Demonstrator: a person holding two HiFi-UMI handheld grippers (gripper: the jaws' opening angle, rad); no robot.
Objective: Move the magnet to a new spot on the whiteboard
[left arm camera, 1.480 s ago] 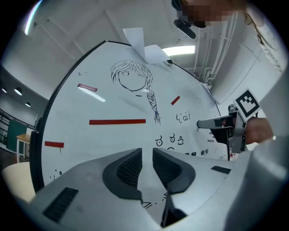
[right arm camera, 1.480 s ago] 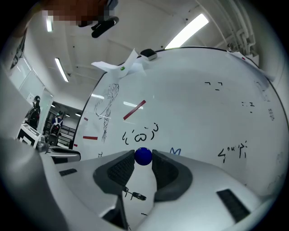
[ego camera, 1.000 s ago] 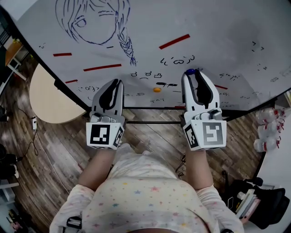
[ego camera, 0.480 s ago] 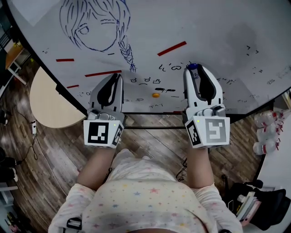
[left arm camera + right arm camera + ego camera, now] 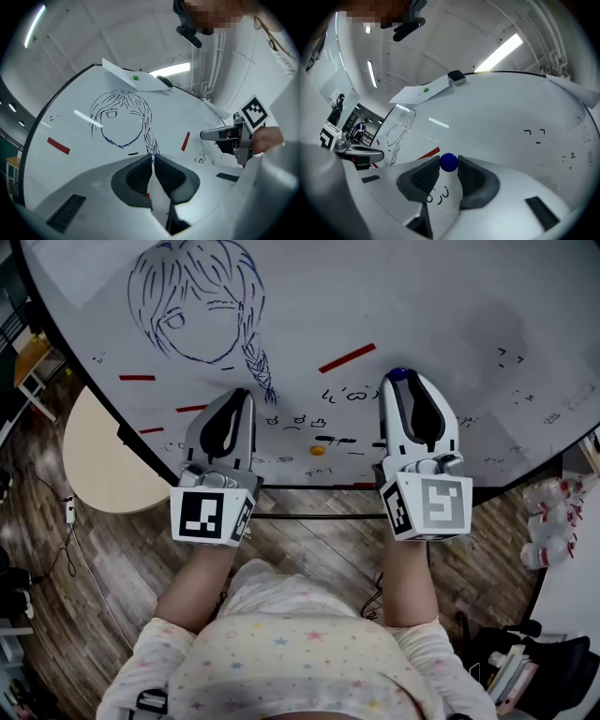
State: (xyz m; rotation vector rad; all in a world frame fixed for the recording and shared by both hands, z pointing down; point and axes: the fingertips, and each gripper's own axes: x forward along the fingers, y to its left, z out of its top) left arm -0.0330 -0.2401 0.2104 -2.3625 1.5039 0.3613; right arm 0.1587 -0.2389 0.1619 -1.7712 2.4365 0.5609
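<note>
The blue magnet point(image 5: 449, 162) sits pinched at the tips of the right gripper's point(image 5: 401, 381) fingers, upper centre-right in the head view, close to the whiteboard point(image 5: 441, 306). The carry seems to be under way. Next it needs a bare patch, a flat press, then release. The left gripper's point(image 5: 152, 160) fingers have just been closing and now meet on nothing.

Both tools have climbed the whiteboard point(image 5: 450, 306) toward the drawn braid point(image 5: 255, 367). The left tool point(image 5: 241, 397), which was below and left of the braid's lower end, now has its tip level with that end. Its jaws have just been closing and meet with nothing between them. The right tool point(image 5: 401, 381) has carried the blue magnet point(image 5: 400, 374) from below the braid's end to above it.
</note>
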